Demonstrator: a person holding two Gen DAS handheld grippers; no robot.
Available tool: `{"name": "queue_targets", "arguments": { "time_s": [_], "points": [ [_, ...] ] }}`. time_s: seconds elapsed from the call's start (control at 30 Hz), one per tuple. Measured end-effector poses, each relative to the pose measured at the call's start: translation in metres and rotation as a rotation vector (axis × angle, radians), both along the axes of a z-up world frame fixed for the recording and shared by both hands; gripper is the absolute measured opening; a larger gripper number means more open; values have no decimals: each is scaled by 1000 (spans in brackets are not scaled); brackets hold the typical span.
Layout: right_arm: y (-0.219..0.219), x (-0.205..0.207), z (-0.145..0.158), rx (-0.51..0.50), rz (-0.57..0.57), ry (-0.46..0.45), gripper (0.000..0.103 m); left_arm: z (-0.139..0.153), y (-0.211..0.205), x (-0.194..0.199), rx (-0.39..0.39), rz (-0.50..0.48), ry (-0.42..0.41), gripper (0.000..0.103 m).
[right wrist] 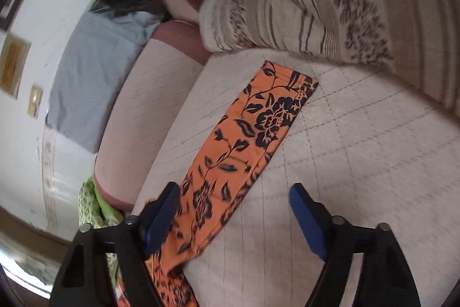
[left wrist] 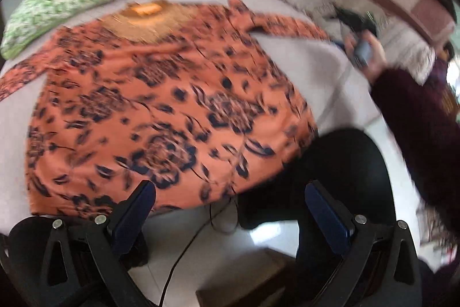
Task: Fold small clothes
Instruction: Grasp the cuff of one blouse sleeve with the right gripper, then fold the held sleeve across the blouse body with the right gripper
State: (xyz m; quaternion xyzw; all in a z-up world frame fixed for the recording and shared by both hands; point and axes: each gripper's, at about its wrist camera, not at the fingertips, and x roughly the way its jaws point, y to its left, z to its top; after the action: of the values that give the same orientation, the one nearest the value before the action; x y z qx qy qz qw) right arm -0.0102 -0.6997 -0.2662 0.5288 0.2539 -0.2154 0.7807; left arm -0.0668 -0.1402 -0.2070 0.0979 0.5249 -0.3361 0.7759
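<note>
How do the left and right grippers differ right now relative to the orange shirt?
The left gripper sits back at the hem of the orange shirt, facing its spread-out body; the right gripper is over the sleeve, which lies flat on the sofa cushion. The left view is blurred; the right view is sharper. Shared: both have jaws wide apart and grip nothing.
</note>
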Motion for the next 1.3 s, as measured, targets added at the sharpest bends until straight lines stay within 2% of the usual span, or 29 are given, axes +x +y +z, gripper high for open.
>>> {"name": "queue_targets", "arguments": {
  "time_s": [0.13, 0.2, 0.27, 0.33, 0.37, 0.4, 0.43, 0.5, 0.57, 0.67, 0.73, 0.8, 0.87, 0.97, 1.07, 1.13, 1.17, 1.23, 1.3],
  "points": [
    [-26, 33, -22, 17, -40, 56, 68, -12, -15, 11, 35, -13, 39, 103],
    [-38, 48, -39, 53, -61, 130, 62, -15, -20, 16, 35, -29, 39, 103],
    [-44, 57, -44, 37, -92, 143, 62, -16, -22, 22, 29, -32, 25, 103],
    [-47, 70, -40, -23, -104, 173, 46, -16, -22, 36, 36, 3, 5, 103],
    [-49, 77, -41, -49, -105, 202, 21, -15, -22, 44, 41, 27, -4, 103],
    [-51, 82, -43, -61, -107, 229, 11, -14, -20, 53, 44, 57, -17, 103],
    [-54, 83, -45, -60, -115, 228, 10, -14, -18, 63, 52, 83, -35, 103],
    [-55, 80, -44, -38, -142, 168, 8, -12, -7, 86, 81, 159, -90, 103],
    [-50, 73, -33, -37, -152, 74, 8, -10, 11, 110, 69, 234, -115, 103],
    [-35, 70, -1, -74, -119, -31, 8, 0, 47, 150, 26, 390, -167, 103],
    [-18, 71, 29, -92, -75, -110, 8, 6, 69, 176, 3, 488, -229, 103],
    [5, 76, 64, -129, -20, -178, 8, 9, 90, 204, 25, 604, -299, 103],
    [34, 86, 97, -165, 38, -236, 8, 8, 106, 226, 17, 692, -320, 103],
    [91, 107, 148, -225, 150, -317, 8, -1, 129, 262, 54, 860, -341, 103],
    [155, 138, 183, -265, 278, -363, 8, -12, 152, 274, 97, 955, -356, 103],
    [203, 162, 196, -282, 372, -381, 8, -23, 173, 282, 124, 1001, -313, 103],
    [230, 171, 198, -286, 419, -382, 8, -26, 182, 285, 109, 1018, -285, 103],
    [282, 198, 192, -306, 505, -364, 8, -27, 202, 285, 67, 1064, -272, 103],
    [335, 226, 173, -305, 585, -320, 8, -28, 215, 283, 88, 1093, -271, 103]
  ]
}}
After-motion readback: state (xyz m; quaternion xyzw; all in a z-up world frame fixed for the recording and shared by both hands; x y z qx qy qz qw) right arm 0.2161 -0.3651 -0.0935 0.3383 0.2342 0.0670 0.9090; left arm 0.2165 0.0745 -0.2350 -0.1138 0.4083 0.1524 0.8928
